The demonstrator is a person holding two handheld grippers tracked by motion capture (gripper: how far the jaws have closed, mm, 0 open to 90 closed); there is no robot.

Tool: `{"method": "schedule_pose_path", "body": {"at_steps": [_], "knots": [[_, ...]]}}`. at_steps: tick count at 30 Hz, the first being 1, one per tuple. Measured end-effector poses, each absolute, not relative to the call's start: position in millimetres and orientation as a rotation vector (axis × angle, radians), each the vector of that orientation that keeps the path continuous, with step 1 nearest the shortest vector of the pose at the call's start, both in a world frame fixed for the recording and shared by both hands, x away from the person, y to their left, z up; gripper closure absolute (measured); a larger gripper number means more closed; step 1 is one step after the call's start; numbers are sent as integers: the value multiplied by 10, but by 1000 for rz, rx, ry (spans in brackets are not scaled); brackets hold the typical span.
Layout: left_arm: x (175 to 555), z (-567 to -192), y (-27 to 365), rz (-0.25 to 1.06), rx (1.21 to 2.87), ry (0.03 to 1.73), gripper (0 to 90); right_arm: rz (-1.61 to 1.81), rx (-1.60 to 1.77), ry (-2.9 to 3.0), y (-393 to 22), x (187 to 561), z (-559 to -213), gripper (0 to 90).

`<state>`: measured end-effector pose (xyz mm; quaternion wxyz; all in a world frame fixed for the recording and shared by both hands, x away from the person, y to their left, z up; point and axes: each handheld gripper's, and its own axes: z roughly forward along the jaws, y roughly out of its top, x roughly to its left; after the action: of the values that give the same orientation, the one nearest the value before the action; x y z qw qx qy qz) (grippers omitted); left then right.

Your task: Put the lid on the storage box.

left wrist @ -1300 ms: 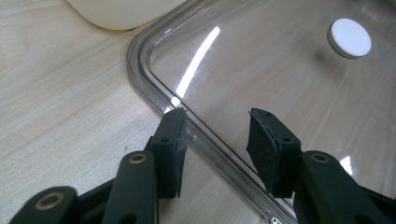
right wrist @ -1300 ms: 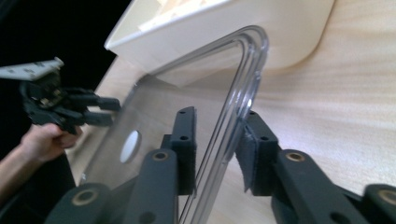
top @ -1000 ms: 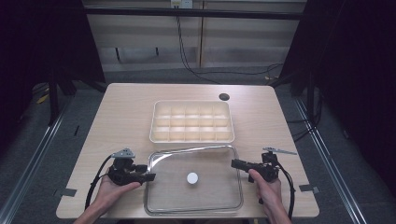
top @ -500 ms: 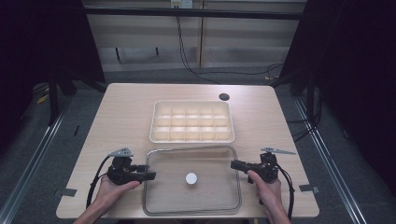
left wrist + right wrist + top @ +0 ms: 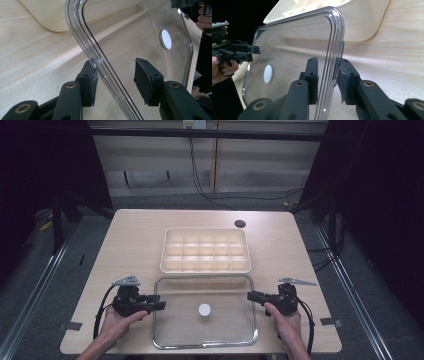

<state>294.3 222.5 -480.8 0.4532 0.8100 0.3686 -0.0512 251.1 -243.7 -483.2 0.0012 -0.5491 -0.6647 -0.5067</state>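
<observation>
A clear plastic lid (image 5: 220, 330) with a white round knob (image 5: 204, 309) lies flat at the table's front middle. Right behind it stands a cream compartment tray (image 5: 205, 268) with its cells bare. My left gripper (image 5: 161, 305) is at the lid's left edge. In the left gripper view its jaws (image 5: 115, 72) stand wide open, with the lid's rim (image 5: 82, 32) passing between them. My right gripper (image 5: 250, 295) is at the lid's right edge. Its jaws (image 5: 327, 67) straddle the rim (image 5: 337, 32) closely, the right pad (image 5: 342, 77) against it and a thin gap on the other side.
The light wooden table (image 5: 125, 245) has a small dark round hole (image 5: 240, 224) at the back right. Cables trail from both grippers toward the front edge. Dark floor and metal rails surround the table.
Almost nothing has moved. Both grippers keep their places at the lid's two side edges, and the lid and knob lie where they were.
</observation>
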Motion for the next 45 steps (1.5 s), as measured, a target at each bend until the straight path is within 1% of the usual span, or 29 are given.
{"method": "schedule_pose_path", "body": {"at_steps": [10,14,18,30,36,45], "knots": [[2929,-4761,2239,-93,1977,895,560,-1605,-1725,-2092,-2435,2518,-4798,716],[2926,-4713,2277,-91,1949,885,597,-1628,-1721,-2095,-2431,2507,-4764,718],[2913,-4677,2294,-76,1940,887,605,-1648,-1719,-2106,-2409,2499,-4704,723],[2906,-4480,2363,-34,1886,858,688,-1732,-1736,-2076,-2364,2513,-4556,741],[2926,-4393,2377,-4,1876,844,713,-1761,-1734,-2083,-2351,2526,-4465,743],[2973,-4266,2411,21,1846,834,724,-1782,-1722,-2097,-2318,2602,-4360,741]]}}
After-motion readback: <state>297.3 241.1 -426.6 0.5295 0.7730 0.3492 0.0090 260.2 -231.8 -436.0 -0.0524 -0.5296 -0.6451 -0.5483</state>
